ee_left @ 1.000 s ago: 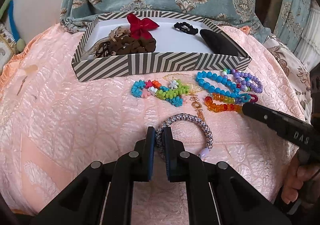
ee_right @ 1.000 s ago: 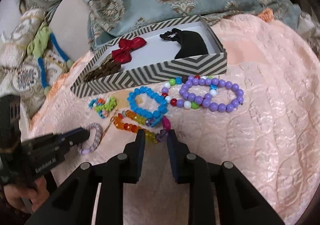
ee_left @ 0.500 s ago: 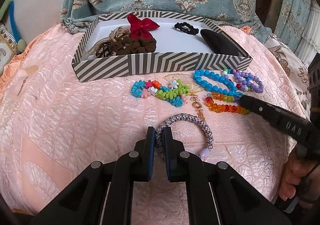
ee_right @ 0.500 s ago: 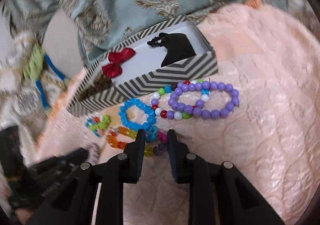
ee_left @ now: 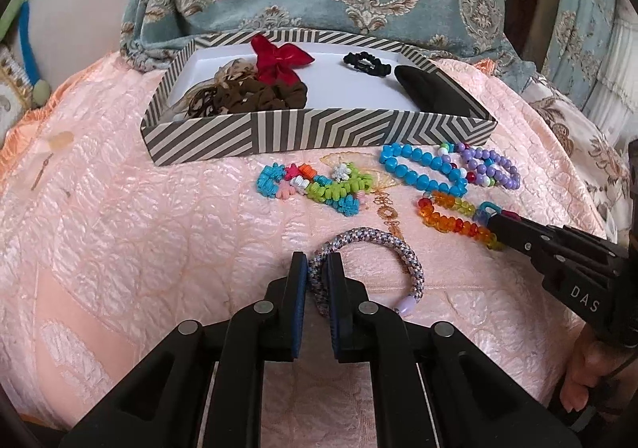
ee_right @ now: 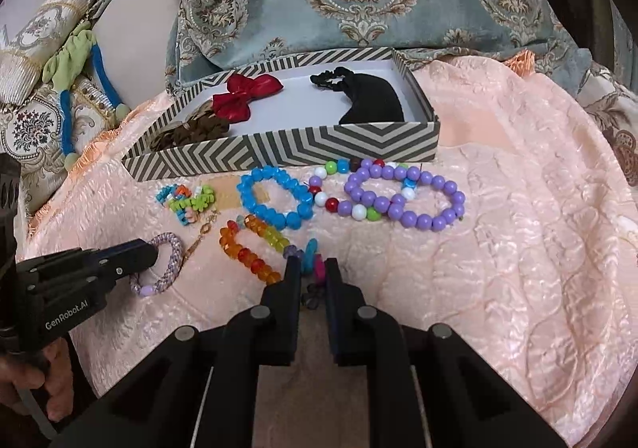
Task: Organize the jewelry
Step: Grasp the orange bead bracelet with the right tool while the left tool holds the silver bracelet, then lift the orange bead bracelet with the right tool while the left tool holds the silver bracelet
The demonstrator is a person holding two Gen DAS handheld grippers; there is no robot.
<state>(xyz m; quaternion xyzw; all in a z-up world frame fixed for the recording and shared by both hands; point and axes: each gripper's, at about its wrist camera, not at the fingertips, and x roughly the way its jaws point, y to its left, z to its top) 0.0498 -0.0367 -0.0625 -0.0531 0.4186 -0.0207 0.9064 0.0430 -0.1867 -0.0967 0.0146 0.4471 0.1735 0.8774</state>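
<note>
We start at the woven bracelet (ee_left: 369, 248), which lies on the pink quilt (ee_left: 139, 248) near its front edge, well short of the striped box (ee_left: 319, 129). The left gripper (ee_left: 317, 276) has its jaws nearly closed on the left arc of this bracelet, with the cord pinched between the pads. The rainbow bead bracelet (ee_right: 251, 248) lies just to the right of it, below the blue bead bracelet (ee_right: 275, 200) and the purple bead bracelet (ee_right: 402, 200). The right gripper (ee_right: 313, 274) stands at its clasp end, jaws narrowly parted around the blue and pink end beads; whether the pads actually bear on them we cannot tell from the right wrist view.

To do this step well, we lift each bracelet straight up until its hanging loop is free of the quilt, then carry it over the near wall of the box and release on the bare white floor between the brown scrunchie (ee_left: 263, 97) and the black pouch (ee_left: 430, 93). We keep the two grippers apart so the loops do not tangle.

Against the frame one second earlier, the left gripper's hold is unchanged. The right gripper has moved forward, from the violet beads at the end of the rainbow strand to the blue and pink clasp beads.
</note>
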